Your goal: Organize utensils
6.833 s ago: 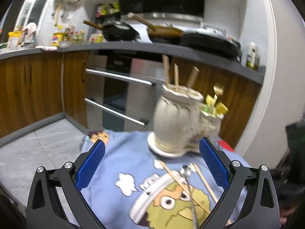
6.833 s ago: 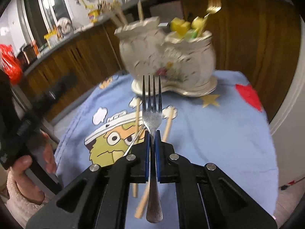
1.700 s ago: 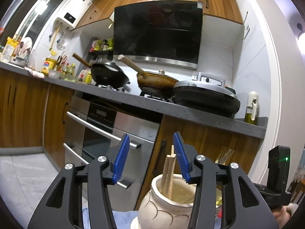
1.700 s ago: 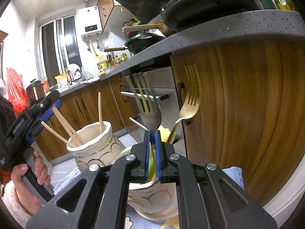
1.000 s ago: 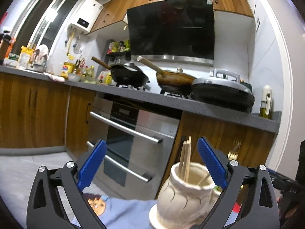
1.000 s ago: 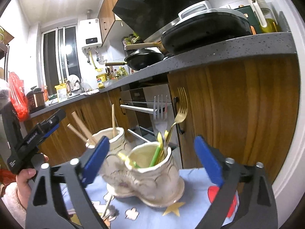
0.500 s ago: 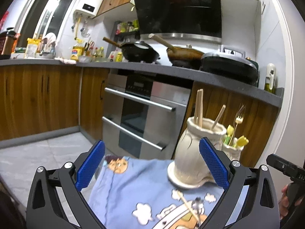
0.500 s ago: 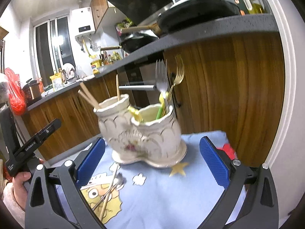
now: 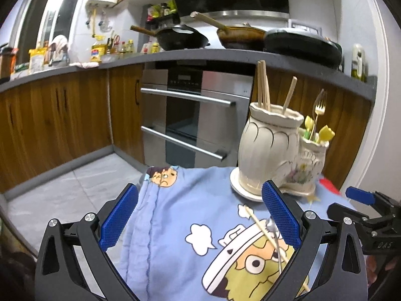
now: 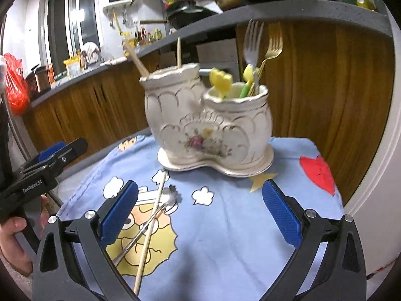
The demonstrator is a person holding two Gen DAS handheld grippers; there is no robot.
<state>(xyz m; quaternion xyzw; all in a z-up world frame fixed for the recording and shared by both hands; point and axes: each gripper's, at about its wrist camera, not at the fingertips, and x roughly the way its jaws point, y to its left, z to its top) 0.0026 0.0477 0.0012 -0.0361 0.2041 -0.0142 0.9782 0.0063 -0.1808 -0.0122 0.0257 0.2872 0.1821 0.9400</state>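
Gaping right claw (image 10: 199,212), nothing held.

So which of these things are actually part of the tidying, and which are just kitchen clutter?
Part of the job:
- ceramic holder
- silver fork and gold fork, already in it
- chopstick lying on the cloth
- metal spoon lying on the cloth

Just lying about:
- cartoon cloth
- pans on the counter
- oven
- red bag
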